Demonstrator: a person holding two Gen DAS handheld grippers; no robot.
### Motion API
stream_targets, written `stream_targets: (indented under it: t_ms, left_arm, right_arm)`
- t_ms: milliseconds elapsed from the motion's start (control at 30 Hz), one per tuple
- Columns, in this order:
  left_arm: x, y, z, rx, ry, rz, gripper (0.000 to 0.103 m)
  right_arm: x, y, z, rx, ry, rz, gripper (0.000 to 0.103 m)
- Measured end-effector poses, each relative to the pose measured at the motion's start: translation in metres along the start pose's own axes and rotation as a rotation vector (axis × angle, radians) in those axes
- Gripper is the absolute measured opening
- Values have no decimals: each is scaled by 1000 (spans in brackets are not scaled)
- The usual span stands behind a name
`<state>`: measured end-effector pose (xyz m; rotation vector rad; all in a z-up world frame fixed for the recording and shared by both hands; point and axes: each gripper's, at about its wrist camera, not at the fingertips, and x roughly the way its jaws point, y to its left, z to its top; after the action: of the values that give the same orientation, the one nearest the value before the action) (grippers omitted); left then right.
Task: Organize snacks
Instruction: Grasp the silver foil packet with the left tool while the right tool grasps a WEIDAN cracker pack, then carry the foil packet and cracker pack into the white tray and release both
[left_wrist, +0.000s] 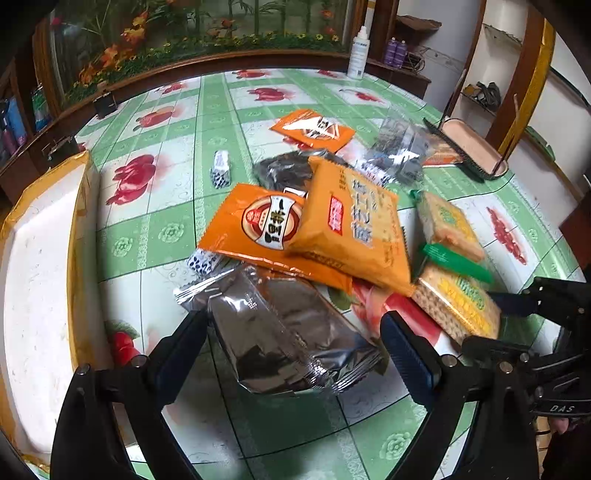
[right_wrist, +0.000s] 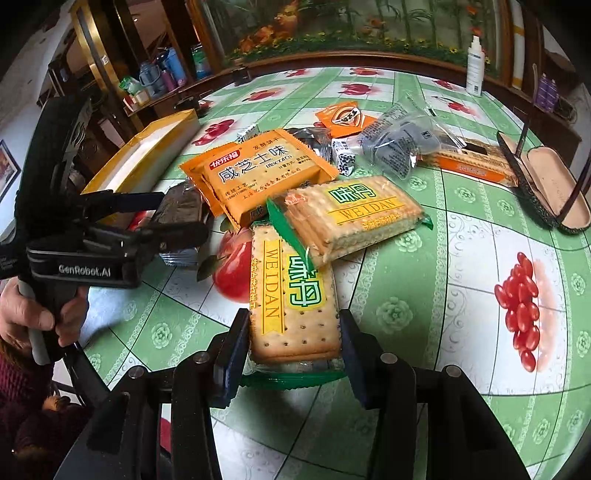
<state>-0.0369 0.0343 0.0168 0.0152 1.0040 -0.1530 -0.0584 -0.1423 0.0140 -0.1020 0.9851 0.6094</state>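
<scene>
On the fruit-print tablecloth (right_wrist: 461, 258), my right gripper (right_wrist: 293, 354) clamps the near Weidan cracker pack (right_wrist: 293, 295); lifting may drag the overlapping second pack (right_wrist: 354, 214). My left gripper (left_wrist: 295, 354) gapes around the dark foil pack (left_wrist: 288, 332), unpinched.

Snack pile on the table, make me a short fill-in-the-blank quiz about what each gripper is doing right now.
1. The right gripper is closed on a WEIDAN ____ pack.
2. The left gripper straddles a ____ foil packet with its jaws open.
3. A second WEIDAN pack lies ____ the gripped one.
4. The yellow-edged box holds ____ snacks.

Missing words: cracker; silver; on top of; no
</scene>
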Motion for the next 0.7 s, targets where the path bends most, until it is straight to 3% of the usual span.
stream_targets:
  t_ms: [100,233,300,500,567,700]
  left_arm:
    - [10,0,-4,-10,25,22,94]
    - [4,-5,-8,10,-25,72,69]
    - [-1,-2,-10,-3,-37,62,64]
    - [-21,18,-21,-69,-40,-39,60]
    - [-32,23,-21,-83,-54,-65,60]
    - [-47,28,-24,-90,-80,-83,60]
  right_arm:
    - [3,5,2,-23,1,-41,52]
    - [2,14,-2,-54,-10,-81,51]
    - [1,14,-3,-53,-9,-80,51]
    - [-7,15,-5,-18,-3,24,51]
    - [-8,16,-3,0,2,97,51]
    - [-11,27,3,-2,-3,156,51]
